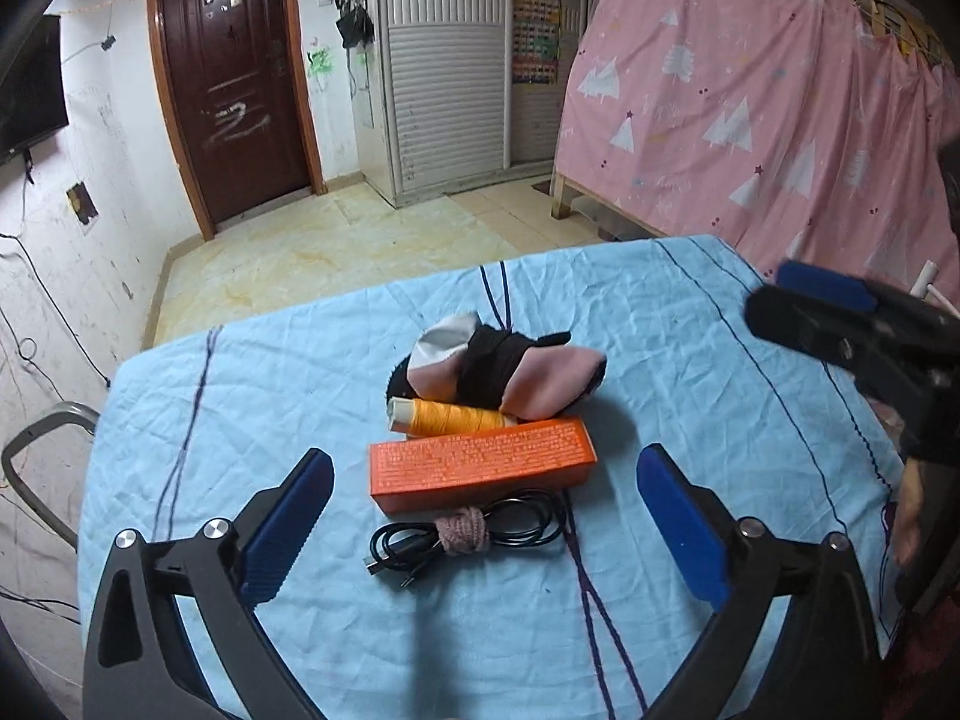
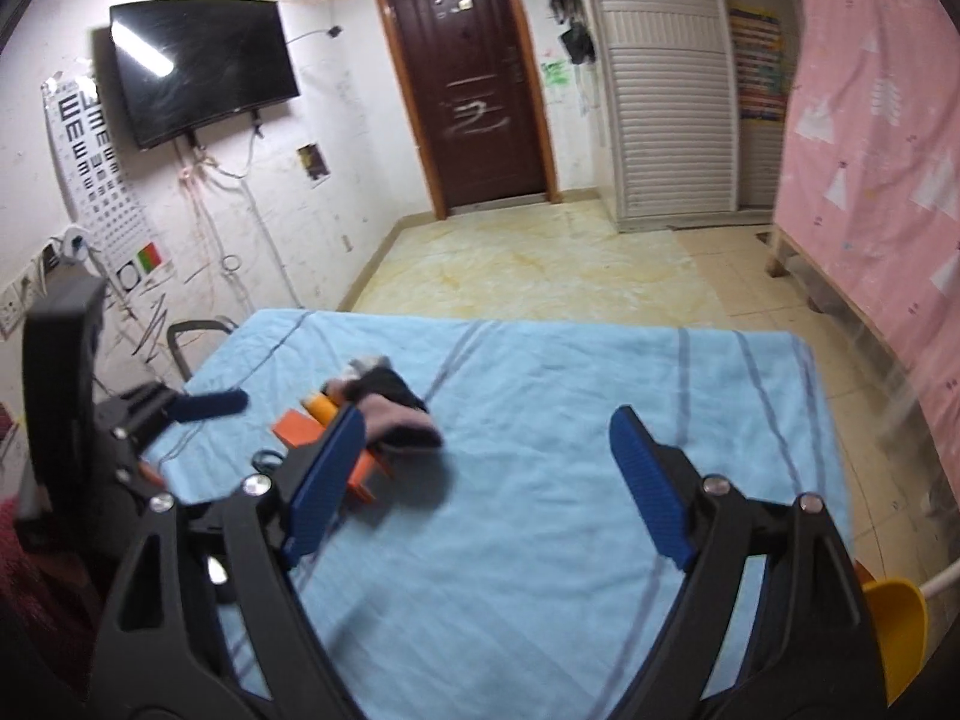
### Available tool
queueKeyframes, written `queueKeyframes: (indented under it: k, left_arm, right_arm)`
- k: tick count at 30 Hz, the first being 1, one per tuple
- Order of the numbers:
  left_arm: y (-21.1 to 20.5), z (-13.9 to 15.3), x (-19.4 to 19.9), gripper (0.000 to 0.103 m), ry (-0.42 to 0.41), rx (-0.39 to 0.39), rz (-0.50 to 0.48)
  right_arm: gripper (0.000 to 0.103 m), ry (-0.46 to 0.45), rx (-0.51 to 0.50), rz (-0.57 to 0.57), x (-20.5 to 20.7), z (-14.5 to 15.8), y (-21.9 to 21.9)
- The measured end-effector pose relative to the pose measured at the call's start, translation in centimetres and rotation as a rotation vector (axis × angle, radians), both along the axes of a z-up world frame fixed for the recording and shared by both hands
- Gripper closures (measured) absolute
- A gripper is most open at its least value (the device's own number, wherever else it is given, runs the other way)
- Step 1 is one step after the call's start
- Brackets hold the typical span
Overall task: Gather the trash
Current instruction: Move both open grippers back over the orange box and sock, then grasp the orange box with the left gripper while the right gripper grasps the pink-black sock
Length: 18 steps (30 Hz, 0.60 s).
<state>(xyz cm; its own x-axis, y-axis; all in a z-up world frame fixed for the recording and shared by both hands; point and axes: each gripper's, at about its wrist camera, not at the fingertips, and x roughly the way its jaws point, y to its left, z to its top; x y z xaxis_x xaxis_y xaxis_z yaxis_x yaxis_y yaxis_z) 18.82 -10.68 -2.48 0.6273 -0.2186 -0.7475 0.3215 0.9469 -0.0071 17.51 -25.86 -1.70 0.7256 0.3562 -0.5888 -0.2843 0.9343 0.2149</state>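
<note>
Blue-sheeted bench, on it we see an orange box, thread spool, coiled cable, both our grippers, left gripper, right gripper, fingers spread, empty.

Eye chart on wall: rows of E; box print illegible.

1. Your right wrist view is smeared; the sock bundle and orange box look soft there.
2. Your right gripper hides part of that box.
3. The box's print is too small to read.
4. The yellow object is cut off at the frame's edge.
</note>
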Motion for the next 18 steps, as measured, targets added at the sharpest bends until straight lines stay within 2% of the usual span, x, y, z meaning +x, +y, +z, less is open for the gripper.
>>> queueKeyframes:
  k: [11, 18]
  left_arm:
    - [-0.2, -2.5, 2.3, 0.011, 0.073, -0.002, -0.002]
    - [0.1, -3.2, 2.8, 0.012, 0.089, -0.037, -0.003]
  right_arm:
    - [0.023, 0.075, -0.041, 0.116, 4.8, -1.4, 4.6]
    - [0.023, 0.133, -0.040, 0.173, 6.4, -3.1, 6.4]
